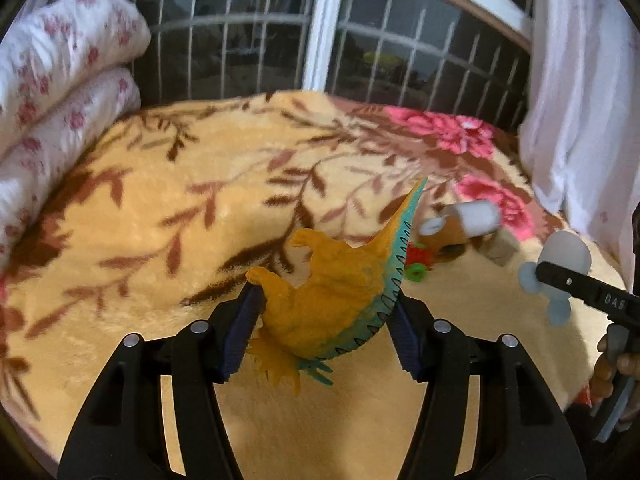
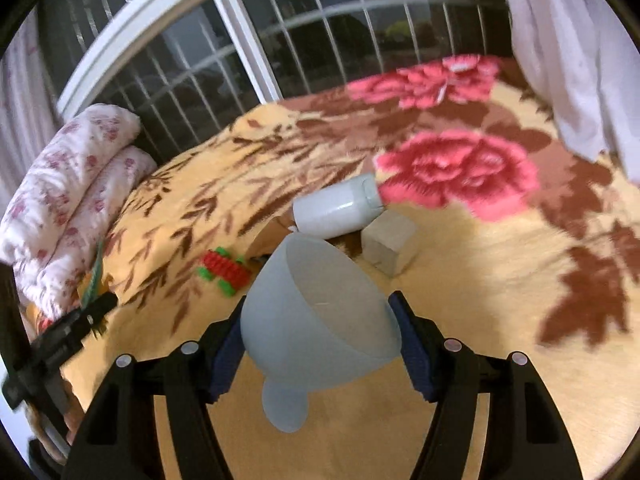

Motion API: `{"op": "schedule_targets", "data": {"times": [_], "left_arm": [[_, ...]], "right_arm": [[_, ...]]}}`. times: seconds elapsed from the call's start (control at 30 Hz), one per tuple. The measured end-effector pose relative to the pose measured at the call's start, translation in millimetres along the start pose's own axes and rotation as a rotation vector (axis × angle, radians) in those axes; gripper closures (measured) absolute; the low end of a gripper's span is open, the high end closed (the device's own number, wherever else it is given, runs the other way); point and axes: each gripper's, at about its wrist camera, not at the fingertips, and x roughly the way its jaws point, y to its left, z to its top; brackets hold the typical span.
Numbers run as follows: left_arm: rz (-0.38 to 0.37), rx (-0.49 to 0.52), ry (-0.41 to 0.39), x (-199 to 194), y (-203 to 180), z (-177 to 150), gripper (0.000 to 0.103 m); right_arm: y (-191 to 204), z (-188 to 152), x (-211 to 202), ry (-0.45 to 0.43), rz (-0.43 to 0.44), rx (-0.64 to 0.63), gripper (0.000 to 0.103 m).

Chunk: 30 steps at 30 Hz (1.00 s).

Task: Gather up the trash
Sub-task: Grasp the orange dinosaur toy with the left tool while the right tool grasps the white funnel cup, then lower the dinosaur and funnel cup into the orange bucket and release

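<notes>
your left gripper is clamped on the dinosaur, held above the blanket. your right gripper grips the funnel. a bottle, block and red-green toy lie beyond it.

Left tongs and right tongs both clamped, loaded.

On the floral blanket: one white bottle, one wooden block and one red-and-green toy. Two grippers are in view, the left gripper clamping one orange dinosaur, the right gripper one pale funnel. One folded quilt lies by the window.
</notes>
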Motion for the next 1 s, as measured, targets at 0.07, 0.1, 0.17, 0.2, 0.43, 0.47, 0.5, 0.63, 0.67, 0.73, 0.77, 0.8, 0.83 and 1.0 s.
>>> {"op": "schedule_targets", "data": {"times": [0.07, 0.1, 0.17, 0.2, 0.43, 0.47, 0.5, 0.63, 0.67, 0.73, 0.77, 0.8, 0.83, 1.0], "left_arm": [[-0.013, 0.016, -0.020, -18.9, -8.2, -2.9, 0.044], [-0.018, 0.023, -0.025, -25.7, -12.3, -5.2, 0.044], [-0.035, 0.033, -0.032, -43.4, -22.6, -13.5, 0.044], [-0.045, 0.037, -0.027, -52.3, -29.0, -19.7, 0.044], [-0.094, 0.051, 0.007, -92.3, -62.2, -68.5, 0.044], [-0.101, 0.051, 0.012, -96.0, -65.3, -75.0, 0.044], [-0.111, 0.051, 0.021, -99.2, -69.0, -81.2, 0.044], [-0.137, 0.072, 0.062, -108.3, -83.6, -111.1, 0.044], [-0.143, 0.077, 0.072, -109.7, -86.3, -117.6, 0.044], [-0.156, 0.088, 0.098, -111.2, -92.0, -130.9, 0.044], [-0.160, 0.095, 0.108, -111.5, -93.8, -136.0, 0.044], [-0.162, 0.100, 0.116, -111.9, -95.4, -141.4, 0.044], [-0.167, 0.111, 0.127, -112.7, -97.4, -148.4, 0.044], [-0.175, 0.160, 0.183, -113.2, -104.2, -177.4, 0.044]], "right_arm": [[-1.1, -7.4, -19.8, -0.017, 0.007, -0.023, 0.036], [-1.4, -11.2, -29.1, -0.024, 0.009, -0.029, 0.036], [-3.1, -21.5, -52.7, -0.043, 0.027, -0.040, 0.036], [-2.7, -26.1, -62.1, -0.050, 0.033, -0.048, 0.036], [4.5, -72.5, -123.9, -0.079, 0.086, -0.111, 0.036], [4.8, -81.0, -130.8, -0.072, 0.093, -0.123, 0.036], [5.0, -88.7, -136.7, -0.069, 0.093, -0.131, 0.036], [5.9, -118.6, -153.6, -0.046, 0.093, -0.155, 0.036], [5.4, -126.8, -156.5, -0.035, 0.095, -0.157, 0.036], [4.9, -142.6, -159.7, -0.011, 0.098, -0.162, 0.036], [5.2, -149.3, -160.9, -0.003, 0.098, -0.163, 0.036], [5.5, -155.9, -161.3, 0.007, 0.098, -0.164, 0.036], [5.6, -164.3, -161.3, 0.022, 0.101, -0.164, 0.036], [2.1, -194.6, -158.6, 0.079, 0.111, -0.144, 0.036]]}}
